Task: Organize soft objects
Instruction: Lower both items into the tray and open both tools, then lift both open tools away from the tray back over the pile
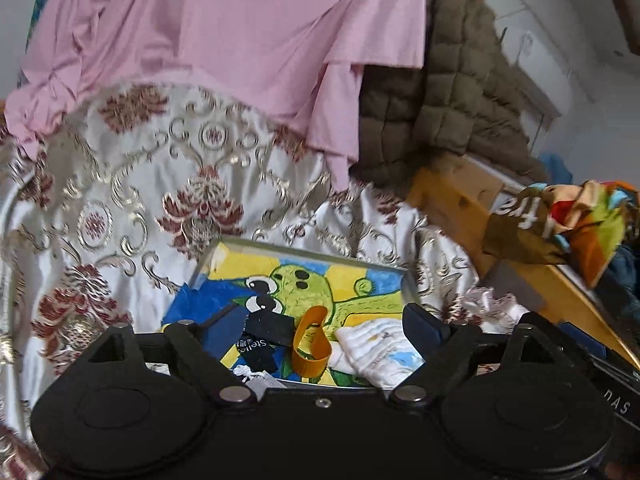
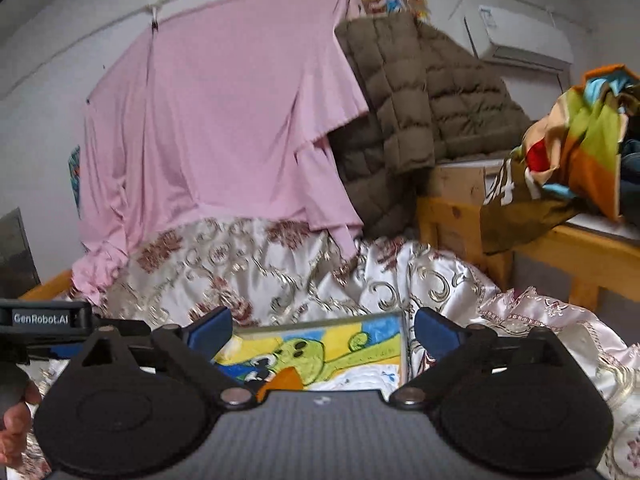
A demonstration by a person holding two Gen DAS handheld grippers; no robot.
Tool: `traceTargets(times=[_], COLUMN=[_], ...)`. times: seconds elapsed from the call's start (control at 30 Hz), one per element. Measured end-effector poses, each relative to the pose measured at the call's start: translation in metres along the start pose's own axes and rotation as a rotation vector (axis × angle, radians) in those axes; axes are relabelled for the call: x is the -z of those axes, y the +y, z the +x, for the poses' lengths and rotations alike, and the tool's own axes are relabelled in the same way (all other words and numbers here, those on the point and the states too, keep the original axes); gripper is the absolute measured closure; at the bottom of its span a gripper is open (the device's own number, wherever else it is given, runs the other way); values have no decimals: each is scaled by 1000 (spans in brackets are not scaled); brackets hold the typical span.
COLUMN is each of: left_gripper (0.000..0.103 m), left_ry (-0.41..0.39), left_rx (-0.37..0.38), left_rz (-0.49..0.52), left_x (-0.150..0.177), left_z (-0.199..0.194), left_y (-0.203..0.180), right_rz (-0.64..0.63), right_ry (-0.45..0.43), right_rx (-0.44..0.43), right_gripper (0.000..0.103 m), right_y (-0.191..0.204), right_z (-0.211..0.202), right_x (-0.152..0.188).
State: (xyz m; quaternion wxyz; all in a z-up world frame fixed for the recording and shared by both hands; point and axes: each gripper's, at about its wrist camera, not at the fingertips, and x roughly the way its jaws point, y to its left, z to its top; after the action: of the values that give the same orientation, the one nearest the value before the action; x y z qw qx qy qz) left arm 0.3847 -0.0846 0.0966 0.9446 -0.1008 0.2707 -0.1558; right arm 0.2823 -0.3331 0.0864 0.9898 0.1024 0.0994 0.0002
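Both your left gripper (image 1: 326,320) and right gripper (image 2: 322,330) gape wide and empty; the white cloth (image 1: 376,350) in the tray (image 1: 304,250) lies nearest, just below your left one.

It was a bedroom in a home: a patterned satin bedspread (image 2: 280,276) covered the bed, a padded brown coat (image 2: 420,92) hung beside a pink sheet (image 2: 224,112), and an air conditioner (image 2: 520,40) sat on the wall.

"GenRobot.AI" on left hand-held gripper (image 2: 40,317), "stelle" on black tag (image 1: 260,346)
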Motion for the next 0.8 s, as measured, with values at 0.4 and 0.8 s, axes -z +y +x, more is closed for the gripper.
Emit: traceTargets(times=[0.4,0.8], left_gripper=[7,1], left_ry=[-185,-201], left_rx=[-28,-139], left_rz=[63,55], left_x=[37,101], left_z=[-107,-163], left_y=[-14,6], right_rz=[-15,-42], right_ry=[-142,-115], right_rx=[-47,-106], right_gripper=[0,0], right_y=[21,45], right_z=[-99,-144], right_x=[12,48])
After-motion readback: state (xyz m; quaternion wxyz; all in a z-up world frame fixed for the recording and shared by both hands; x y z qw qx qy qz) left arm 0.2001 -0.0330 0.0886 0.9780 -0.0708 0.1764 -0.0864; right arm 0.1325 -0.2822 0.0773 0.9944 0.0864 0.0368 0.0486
